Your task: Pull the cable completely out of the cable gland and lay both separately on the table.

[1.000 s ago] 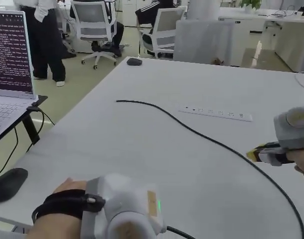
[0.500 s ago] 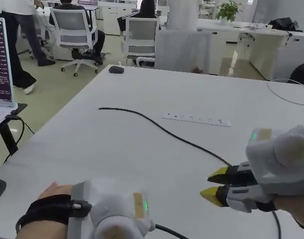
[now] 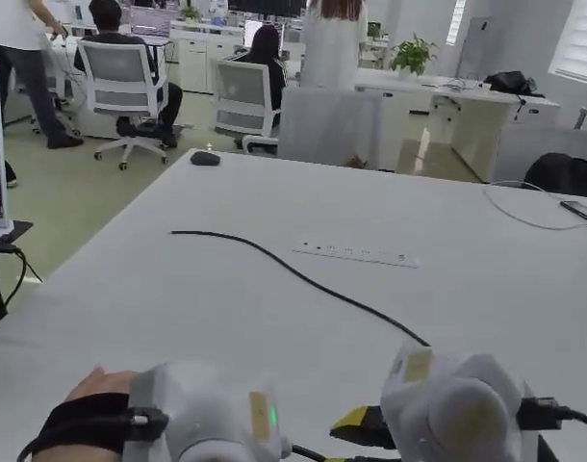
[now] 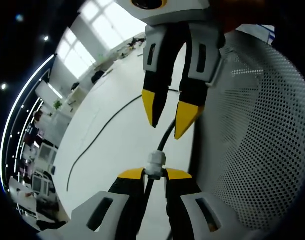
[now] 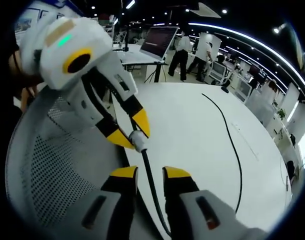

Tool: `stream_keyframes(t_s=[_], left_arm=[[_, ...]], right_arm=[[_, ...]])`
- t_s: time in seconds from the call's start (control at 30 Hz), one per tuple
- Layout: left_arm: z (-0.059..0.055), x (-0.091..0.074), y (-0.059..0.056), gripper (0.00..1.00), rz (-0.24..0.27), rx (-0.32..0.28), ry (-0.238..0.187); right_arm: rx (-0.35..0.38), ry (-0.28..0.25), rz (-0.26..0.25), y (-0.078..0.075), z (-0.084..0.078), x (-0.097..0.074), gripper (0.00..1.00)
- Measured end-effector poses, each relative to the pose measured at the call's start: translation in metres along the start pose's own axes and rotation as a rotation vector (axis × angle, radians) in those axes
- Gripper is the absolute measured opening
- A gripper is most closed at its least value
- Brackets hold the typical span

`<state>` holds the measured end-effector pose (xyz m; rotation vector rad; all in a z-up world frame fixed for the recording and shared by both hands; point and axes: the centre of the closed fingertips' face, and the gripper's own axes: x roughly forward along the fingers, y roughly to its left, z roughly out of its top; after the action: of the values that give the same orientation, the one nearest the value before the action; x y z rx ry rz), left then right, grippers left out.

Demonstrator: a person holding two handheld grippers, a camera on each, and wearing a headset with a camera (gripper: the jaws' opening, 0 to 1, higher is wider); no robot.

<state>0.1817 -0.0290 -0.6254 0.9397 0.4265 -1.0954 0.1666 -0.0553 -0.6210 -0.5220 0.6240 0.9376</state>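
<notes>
The left gripper is clenching the small white plastic cable gland between its yellow tips, at the near edge of the broad white table. The right gripper is straddling the thin black cable there, its jaws parted and not pinching it. The cable is trailing away across the table.

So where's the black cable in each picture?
Head view: the cable snakes across the middle of the table, from upper left to lower right.
Left gripper view: the cable is a thin curve left of centre, ending at the gland.
Right gripper view: the cable drops from the gland between the bottom jaws.
Shared landmark: the white table.
</notes>
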Motion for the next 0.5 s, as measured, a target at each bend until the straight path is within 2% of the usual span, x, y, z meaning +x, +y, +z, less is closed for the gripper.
stream_keyframes(t_s=[0.07, 0.17, 0.3, 0.4, 0.43, 0.5], left_arm=[[0.001, 0.000, -0.002, 0.16, -0.008, 0.010, -0.003], [0.003, -0.001, -0.002, 0.16, -0.006, 0.015, -0.012], [0.003, 0.000, -0.004, 0.16, -0.007, 0.019, -0.012], [0.004, 0.000, -0.004, 0.16, -0.010, 0.021, -0.014], [0.004, 0.000, -0.005, 0.16, -0.009, 0.020, -0.014], [-0.001, -0.001, -0.002, 0.16, 0.003, 0.021, 0.004]], right_arm=[[0.002, -0.001, 0.006, 0.005, -0.001, 0.003, 0.21], [-0.028, 0.005, -0.038, 0.003, -0.002, 0.007, 0.18], [-0.068, 0.009, -0.057, 0.001, -0.002, 0.005, 0.05], [-0.048, 0.010, -0.061, 0.001, -0.005, 0.006, 0.05], [-0.041, 0.017, -0.074, 0.000, -0.006, 0.005, 0.05], [-0.062, 0.072, -0.113, -0.007, -0.016, 0.003, 0.05]])
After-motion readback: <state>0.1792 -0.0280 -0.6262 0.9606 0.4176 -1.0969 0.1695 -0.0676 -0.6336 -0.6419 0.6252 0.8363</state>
